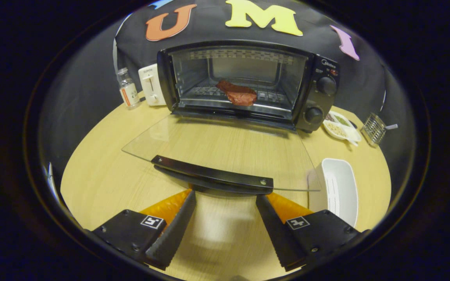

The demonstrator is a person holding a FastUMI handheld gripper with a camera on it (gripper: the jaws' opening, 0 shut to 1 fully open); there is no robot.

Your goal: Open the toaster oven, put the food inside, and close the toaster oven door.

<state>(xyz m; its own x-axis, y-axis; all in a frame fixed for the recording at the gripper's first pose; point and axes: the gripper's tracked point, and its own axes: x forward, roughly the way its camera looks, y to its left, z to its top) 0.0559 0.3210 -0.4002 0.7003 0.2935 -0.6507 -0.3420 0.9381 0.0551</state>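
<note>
Pale wooden surface (104,179) carries the toaster oven (244,84), its glass door (225,152) dropped flat; the food (237,93) sits on the rack. Gripper (225,212) jaws spread wide, empty, just below the door handle (213,177), likely to lift it.

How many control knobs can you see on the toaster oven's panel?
2. The upper knob and the lower knob sit stacked on the toaster oven panel, right of the open door. The tongs are open below the door handle.
</note>
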